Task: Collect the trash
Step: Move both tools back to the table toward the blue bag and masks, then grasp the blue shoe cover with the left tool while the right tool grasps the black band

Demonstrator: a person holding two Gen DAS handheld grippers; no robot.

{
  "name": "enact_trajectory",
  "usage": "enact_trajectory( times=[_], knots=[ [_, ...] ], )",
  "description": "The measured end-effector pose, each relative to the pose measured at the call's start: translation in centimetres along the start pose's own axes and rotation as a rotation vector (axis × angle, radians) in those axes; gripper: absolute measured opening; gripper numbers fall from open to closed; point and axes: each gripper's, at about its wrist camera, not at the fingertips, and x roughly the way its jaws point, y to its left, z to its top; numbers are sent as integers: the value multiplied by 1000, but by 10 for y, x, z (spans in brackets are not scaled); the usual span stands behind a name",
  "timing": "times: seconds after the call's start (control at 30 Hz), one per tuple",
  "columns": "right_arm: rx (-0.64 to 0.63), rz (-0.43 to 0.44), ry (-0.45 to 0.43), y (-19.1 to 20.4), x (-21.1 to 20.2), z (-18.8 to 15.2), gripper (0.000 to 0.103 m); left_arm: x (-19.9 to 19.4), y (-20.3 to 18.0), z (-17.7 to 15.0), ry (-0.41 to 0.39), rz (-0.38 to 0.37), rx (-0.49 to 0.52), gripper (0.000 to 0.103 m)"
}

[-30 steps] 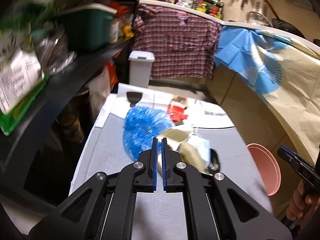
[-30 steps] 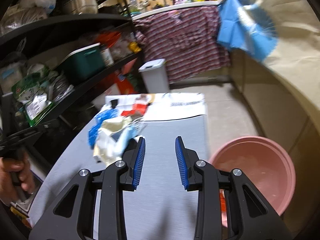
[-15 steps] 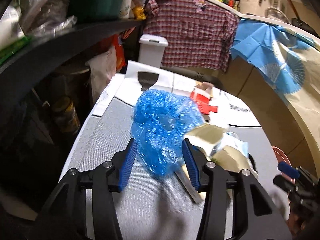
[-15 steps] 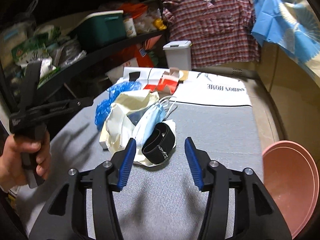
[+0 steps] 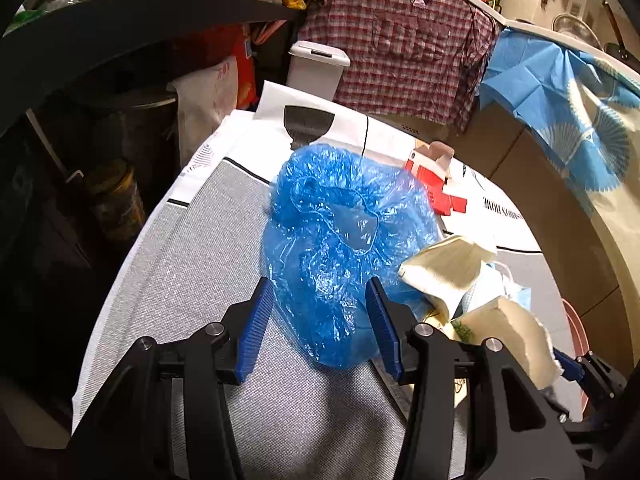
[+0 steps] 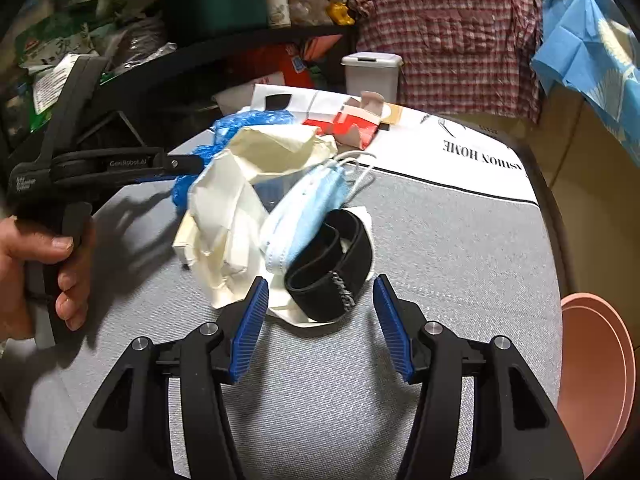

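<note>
A pile of trash lies on the grey table (image 6: 440,240). A crumpled blue plastic cap (image 5: 344,240) sits between the open jaws of my left gripper (image 5: 320,320); its near edge lies between the pads, not pinched. Cream paper wrappers (image 6: 240,200), a blue face mask (image 6: 308,208) and a black elastic band (image 6: 332,264) lie just ahead of my open right gripper (image 6: 320,320). The band is between the right fingertips' line, untouched. A red and white carton (image 5: 432,176) lies behind the cap. The left gripper also shows in the right wrist view (image 6: 120,164), held by a hand.
A pink basin (image 6: 596,380) stands beyond the table's right edge. A white lidded bin (image 5: 318,66) stands behind the table. Dark shelves (image 6: 200,52) full of goods run along the left. A white printed bag (image 6: 480,152) covers the table's far end.
My left gripper opened and moved forward over the blue cap. My right gripper opened wider and moved left and forward up to the black band and mask.
</note>
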Motion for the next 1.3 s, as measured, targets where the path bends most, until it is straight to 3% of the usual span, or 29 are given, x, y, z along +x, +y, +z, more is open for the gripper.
enact_trajectory(
  times=[0.07, 0.1, 0.13, 0.17, 0.27, 0.67, 1.3],
  knots=[
    [14, 1, 6, -3, 1, 0, 36, 1, 0, 0, 5, 0, 2, 45],
    [18, 3, 9, -4, 1, -1, 32, 1, 1, 0, 6, 0, 0, 39],
    [22, 2, 10, -5, 2, -1, 30, 1, 1, 1, 14, 4, 2, 22],
    [26, 3, 7, -6, 1, -1, 25, 2, 1, 1, 24, 12, 4, 13],
    [29, -10, 0, -8, -1, 0, 17, -1, 2, 2, 26, 24, 11, 5],
    [61, -47, -55, -19, -29, 4, 10, -47, -1, 5, -77, 128, 35, 2],
    [100, -89, -156, -33, -100, 1, 10, -124, -27, -10, -173, 198, 38, 2]
  ],
)
